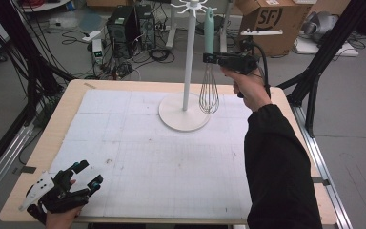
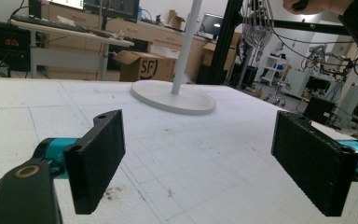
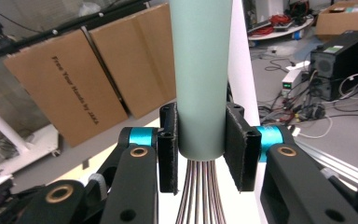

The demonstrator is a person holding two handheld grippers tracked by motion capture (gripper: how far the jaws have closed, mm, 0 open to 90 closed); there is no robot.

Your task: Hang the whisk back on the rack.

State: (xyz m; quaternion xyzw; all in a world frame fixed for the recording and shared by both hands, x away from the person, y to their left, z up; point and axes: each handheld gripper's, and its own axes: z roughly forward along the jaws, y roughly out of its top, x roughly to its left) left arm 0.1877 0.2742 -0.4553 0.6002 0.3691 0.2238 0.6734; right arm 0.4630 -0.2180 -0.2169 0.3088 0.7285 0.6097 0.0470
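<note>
The right tongs [image 3: 200, 154] are clamped on the mint-green handle of a whisk [image 1: 209, 71], its wire head hanging down just above the round base of a white stand [image 1: 186, 71], right beside the pole. The left tongs [image 1: 78, 176] rest at the near left corner of the tabletop [image 1: 138, 157], jaws spread wide with nothing between them. A white gridded mat covers the tabletop. Beyond lie cardboard boxes [image 1: 267, 19], a black computer case [image 1: 124, 24] and tangled cables on the grey floor.
</note>
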